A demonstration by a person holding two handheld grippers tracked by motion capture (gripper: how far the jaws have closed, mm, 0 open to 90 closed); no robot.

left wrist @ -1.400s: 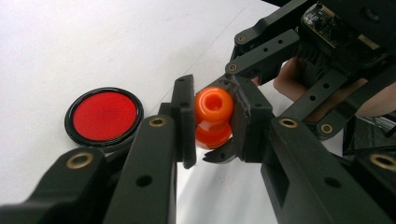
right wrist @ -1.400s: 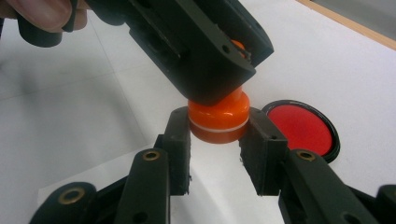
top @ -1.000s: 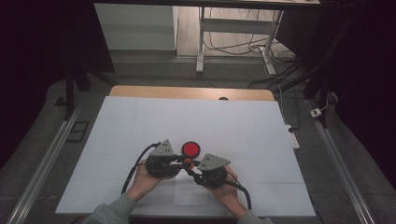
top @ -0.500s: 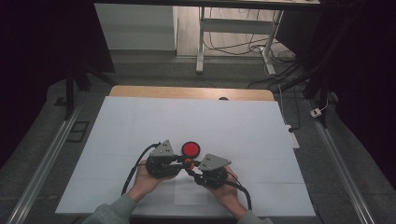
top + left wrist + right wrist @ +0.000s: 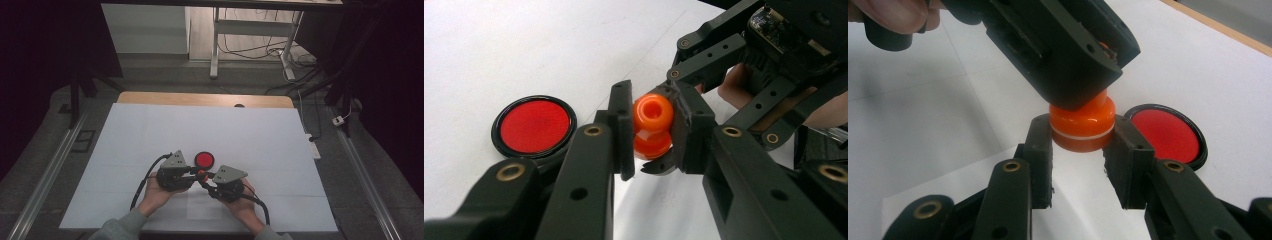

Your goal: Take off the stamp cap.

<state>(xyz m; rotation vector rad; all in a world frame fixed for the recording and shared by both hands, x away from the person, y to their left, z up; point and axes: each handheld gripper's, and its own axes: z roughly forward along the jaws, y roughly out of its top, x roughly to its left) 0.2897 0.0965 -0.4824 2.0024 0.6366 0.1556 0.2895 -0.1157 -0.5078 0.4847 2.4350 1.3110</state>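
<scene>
- Two grippers meet over the near middle of the white table sheet [image 5: 150,130], and I have both clamped on one small orange piece [image 5: 201,174] held between them.
- My left gripper [image 5: 651,127] has its jaws drawn in narrow on that orange piece; in the left gripper view the pads press its sides, and I see a rounded top part with a hole in its end and a second rounded part below it.
- My right gripper [image 5: 1080,140] is closed on the lower, wider part of the same piece; in the right gripper view that part is a squat orange cylinder with a pale line round its middle, pinched from both sides.
- From the right gripper view the left gripper's dark body sits on top of the orange piece and hides its upper end.
- From the high view the piece is a small orange spot between the two gripper tips, just above the sheet; I cannot tell whether it touches the sheet.
- Just beyond the grippers lies a round red disc with a black rim [image 5: 204,160], flat on the sheet, near the orange piece but apart from it.
- My left hand [image 5: 157,192] and right hand [image 5: 240,202] come in from the near edge, each wrapped round its gripper, with a black cable trailing back from each.
- A bare wooden strip [image 5: 205,99] shows along the far edge of the table.
</scene>
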